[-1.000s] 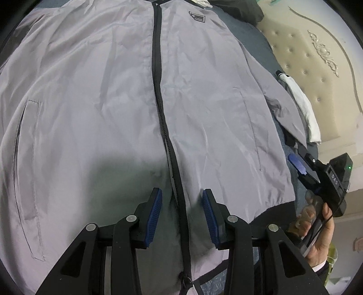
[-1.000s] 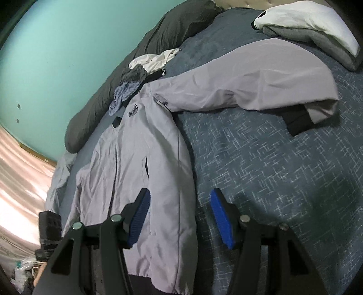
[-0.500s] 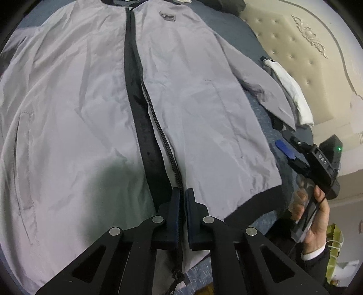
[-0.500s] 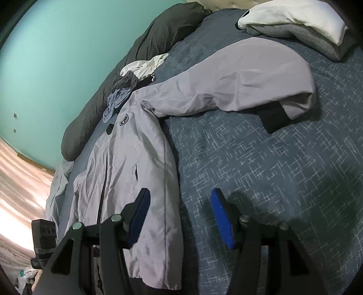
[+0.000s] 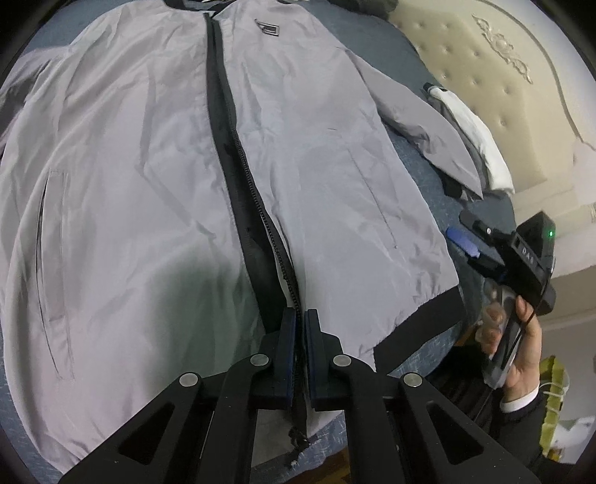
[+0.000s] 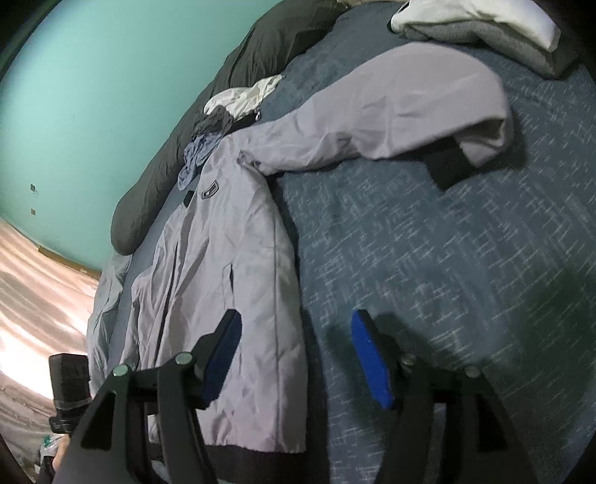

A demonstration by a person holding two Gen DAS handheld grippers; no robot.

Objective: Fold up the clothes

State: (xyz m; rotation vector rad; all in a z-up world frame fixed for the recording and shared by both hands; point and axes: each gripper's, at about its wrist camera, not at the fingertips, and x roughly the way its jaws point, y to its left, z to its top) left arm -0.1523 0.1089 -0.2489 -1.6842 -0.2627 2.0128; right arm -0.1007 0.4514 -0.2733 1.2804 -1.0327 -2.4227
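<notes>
A light grey zip jacket (image 5: 130, 186) lies face up on the blue bedspread (image 6: 447, 279), hem toward me. My left gripper (image 5: 301, 320) is shut on the jacket's black zipper edge (image 5: 260, 208) just above the hem. The right front panel is pulled slightly aside there, baring a dark strip beside the zipper. My right gripper (image 6: 294, 335) hovers over the jacket's side edge (image 6: 275, 298) near the hem. Its jaws are opening and the pads press on nothing. One sleeve (image 6: 372, 123) lies out to the side, its black cuff (image 6: 447, 164) tucked under.
Folded white and grey clothes (image 6: 484, 29) sit beyond the sleeve, near the padded headboard (image 5: 484, 74). A dark rolled duvet (image 6: 208, 111) and crumpled garments (image 6: 223, 108) lie past the collar by the teal wall (image 6: 74, 74). A hand (image 5: 521, 357) holds the right gripper at the bed's edge.
My left gripper closed on the zipper edge near the hem and rose a little, parting the front. The right jaws widened slightly.
</notes>
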